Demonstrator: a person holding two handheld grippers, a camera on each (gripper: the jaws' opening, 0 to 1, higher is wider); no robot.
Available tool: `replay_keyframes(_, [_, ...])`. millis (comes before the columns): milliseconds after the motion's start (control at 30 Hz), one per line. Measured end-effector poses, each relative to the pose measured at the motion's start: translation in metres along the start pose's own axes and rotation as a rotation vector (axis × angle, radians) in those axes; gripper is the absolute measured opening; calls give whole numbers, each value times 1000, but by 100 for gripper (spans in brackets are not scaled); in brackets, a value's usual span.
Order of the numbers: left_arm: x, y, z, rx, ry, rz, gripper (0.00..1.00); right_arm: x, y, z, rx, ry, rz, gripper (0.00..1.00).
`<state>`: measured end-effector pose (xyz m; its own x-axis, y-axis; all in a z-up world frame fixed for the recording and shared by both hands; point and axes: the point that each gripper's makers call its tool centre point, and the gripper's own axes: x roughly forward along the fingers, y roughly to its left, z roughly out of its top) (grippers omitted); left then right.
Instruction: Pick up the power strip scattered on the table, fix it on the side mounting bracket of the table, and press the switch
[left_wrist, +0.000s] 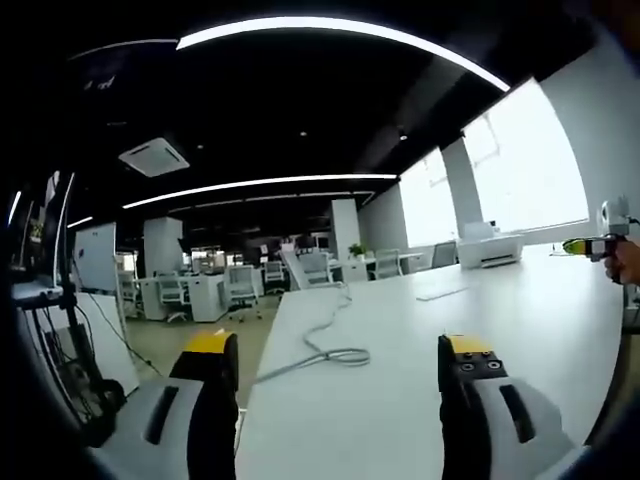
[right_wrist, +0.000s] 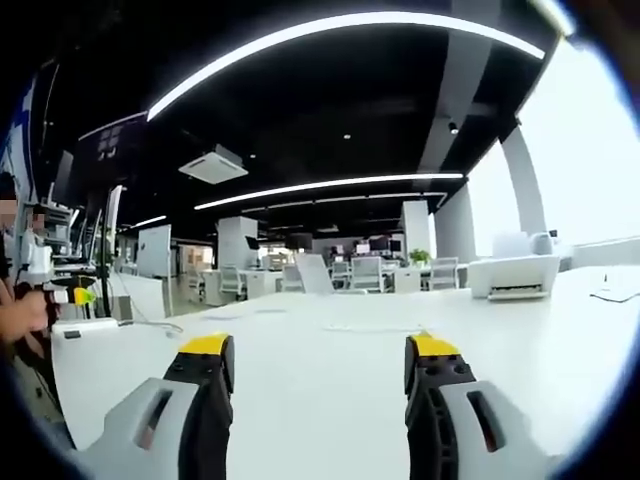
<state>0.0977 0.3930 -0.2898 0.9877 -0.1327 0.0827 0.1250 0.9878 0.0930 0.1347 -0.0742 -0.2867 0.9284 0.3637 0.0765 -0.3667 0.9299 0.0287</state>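
White office table (left_wrist: 420, 400), grey cable (left_wrist: 325, 350), no legible writing anywhere.

- broad flat white table top (left_wrist: 420, 330): plain matt white, no pattern.
- thin pale grey cable (left_wrist: 325, 345) looped on it: grey against the white.
- left gripper (left_wrist: 340, 370): black jaws with yellow tips, light grey bodies with dark slots.
- right gripper (right_wrist: 318, 372): same scheme, black jaws, yellow caps, pale grey housings.
- other gripper at the edge of the left gripper view (left_wrist: 590, 246): yellow-green tip, grey body.
- boxy white printer (right_wrist: 515, 275): white with a darker slot.
- ceiling (right_wrist: 330, 90): black, crossed by curved white light strips (right_wrist: 330, 25).
- square ceiling vent (left_wrist: 153, 156): white, slatted.
- small potted plant (left_wrist: 357, 250): green.
- office chairs (left_wrist: 240, 285): pale grey.
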Motion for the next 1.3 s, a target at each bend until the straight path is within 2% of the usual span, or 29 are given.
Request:
replay_keyframes(500, [5, 2, -8, -28, -2, -4, 85, 8, -4, -8, 6, 15, -2, 65])
replay_keyframes(1300, [2, 4, -5, -37, -11, 2, 84, 13, -2, -12, 3, 25, 14, 64])
